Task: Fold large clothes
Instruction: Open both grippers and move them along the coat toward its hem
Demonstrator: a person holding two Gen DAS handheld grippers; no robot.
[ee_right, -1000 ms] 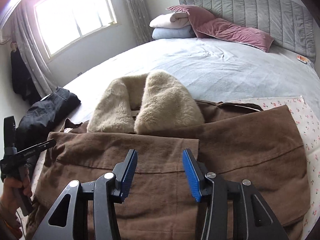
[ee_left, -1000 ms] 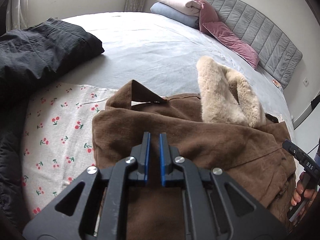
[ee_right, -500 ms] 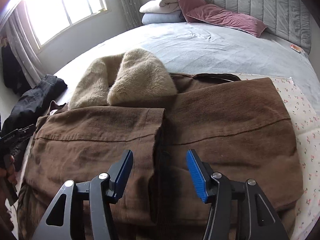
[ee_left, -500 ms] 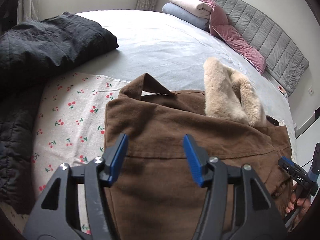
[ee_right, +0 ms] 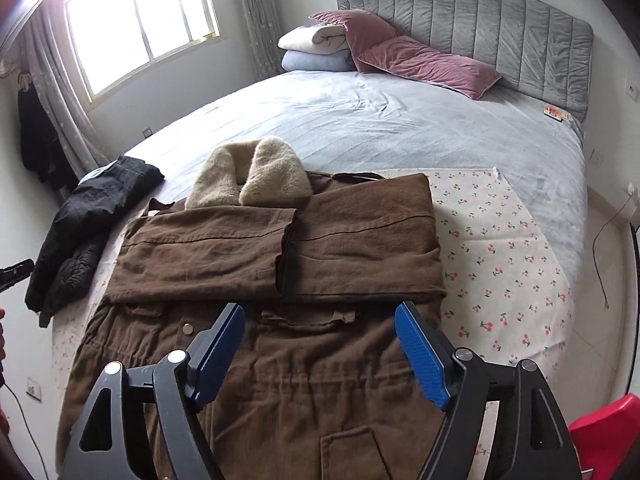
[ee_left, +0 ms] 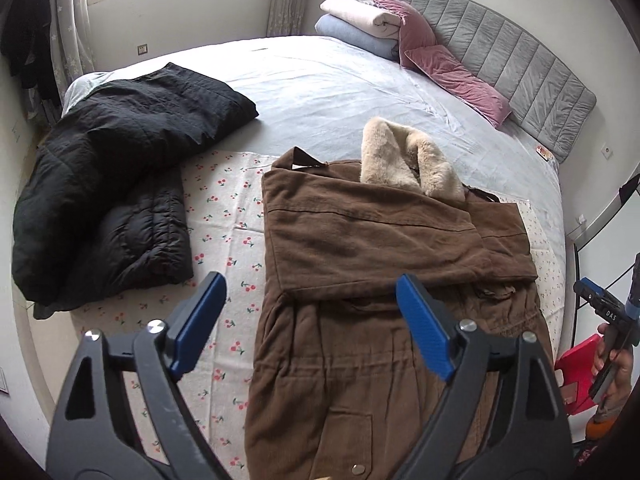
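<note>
Since a second ago both tongs had pulled back and up from the coat: the left gripper, then nearly closed over the brown cloth, had spread wide, and the right gripper had lifted off too, so more of the bed showed in both views. Both were released, jaws wide apart, gripping nothing, hovering above the coat's lower half.

Coat lay flat, front up, on a cherry-print sheet spread over the near part of the bed. Both sleeves were folded in across the chest; in the right wrist view the left-hand sleeve's cuff overlapped the other near the middle. Fur collar stood up at the top edge, toward the headboard. Waist drawstring seam, a snap and a pocket flap showed below the sleeves.

Bed sheet was pale blue-grey, lightly wrinkled. Black jacket lay bunched at the coat's left, partly on the print sheet, apart from the coat. At the head: grey padded headboard, two pink pillows leaning on it, and a white blanket stacked on a blue one beside them. A small orange item sat on the bed's far right corner, too small to identify.

Room: white walls, bright window with a sheer curtain, dark clothes hanging at far left. A red object showed at the lower right edge. Cable ran across the floor to the bed's right.
</note>
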